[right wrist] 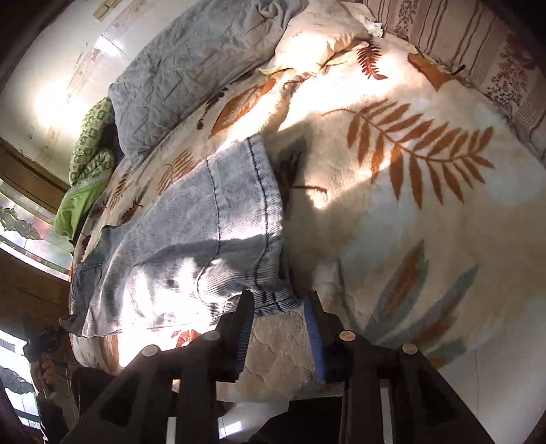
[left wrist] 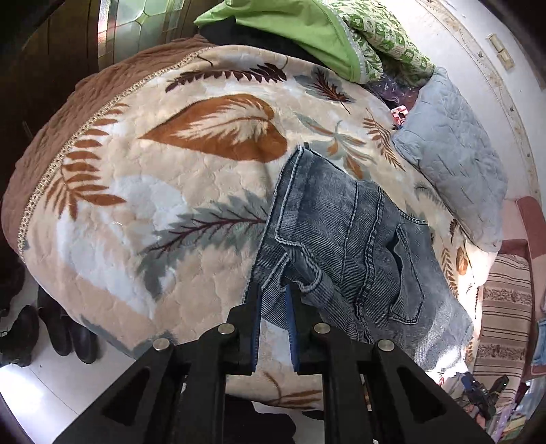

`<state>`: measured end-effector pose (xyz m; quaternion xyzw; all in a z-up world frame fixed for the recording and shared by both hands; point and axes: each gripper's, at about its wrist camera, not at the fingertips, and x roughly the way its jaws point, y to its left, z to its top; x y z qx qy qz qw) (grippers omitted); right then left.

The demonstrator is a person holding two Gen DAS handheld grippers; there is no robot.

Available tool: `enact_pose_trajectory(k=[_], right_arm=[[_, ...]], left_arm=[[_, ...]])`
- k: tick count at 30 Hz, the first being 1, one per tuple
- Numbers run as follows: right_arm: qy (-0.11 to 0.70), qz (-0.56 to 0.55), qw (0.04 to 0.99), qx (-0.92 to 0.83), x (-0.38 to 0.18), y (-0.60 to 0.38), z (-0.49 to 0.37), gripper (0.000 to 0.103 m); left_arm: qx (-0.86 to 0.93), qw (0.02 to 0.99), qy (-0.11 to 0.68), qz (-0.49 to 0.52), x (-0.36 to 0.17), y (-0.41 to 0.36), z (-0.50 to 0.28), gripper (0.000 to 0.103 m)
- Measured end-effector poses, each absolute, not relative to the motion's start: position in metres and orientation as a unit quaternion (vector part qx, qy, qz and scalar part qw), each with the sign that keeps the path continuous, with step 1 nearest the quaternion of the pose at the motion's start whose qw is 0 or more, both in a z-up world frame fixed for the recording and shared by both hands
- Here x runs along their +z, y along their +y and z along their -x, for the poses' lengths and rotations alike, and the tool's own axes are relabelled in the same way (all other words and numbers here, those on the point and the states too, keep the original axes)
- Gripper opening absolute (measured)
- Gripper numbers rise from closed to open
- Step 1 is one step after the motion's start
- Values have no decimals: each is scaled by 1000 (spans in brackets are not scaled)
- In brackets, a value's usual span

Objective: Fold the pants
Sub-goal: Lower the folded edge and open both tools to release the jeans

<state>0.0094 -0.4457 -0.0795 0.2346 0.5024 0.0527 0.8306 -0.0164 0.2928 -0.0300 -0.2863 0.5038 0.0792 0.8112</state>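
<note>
Fingers point(left wrist: 254, 307) parted; jeans point(left wrist: 344, 246) on leaf-print blanket point(left wrist: 153, 191); boots point(left wrist: 68, 334) below

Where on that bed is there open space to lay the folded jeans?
The leaf-print blanket lies bare between the jeans and its brown edge band. On the jeans' other side, the fern-print stretch toward the striped fabric is bare too. The head end is crowded: grey pillow and green bedding.
</note>
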Motion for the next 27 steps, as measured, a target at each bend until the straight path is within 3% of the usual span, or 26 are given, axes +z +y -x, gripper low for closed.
enact_pose_trajectory(k=[2,9,13,15,18,24,27], right_arm=[[479,-250,841,37,-63,-454,-13,67],[460,-337,820,53,-53,-439,-34,68],[456,-371,804,88,-69,-418,-33,68],[503,-362,782,61,-95,-413,-32,66],[505,-343,790,54,-87,-410,-27,66],[470,-313,821,84,-46,-390,-46,66],[495,-328,799,92,-70,-380,-56,67]], left_arm=[[92,825,487,273,-16,287,16,22],[68,875,430,213,16,226,3,54],[75,883,434,165,6,197,-5,64],[111,863,476,126,-15,190,-9,65],[153,809,558,107,-56,200,-15,65],[151,829,521,140,-35,206,-9,65],[132,847,494,145,-21,196,-9,66]])
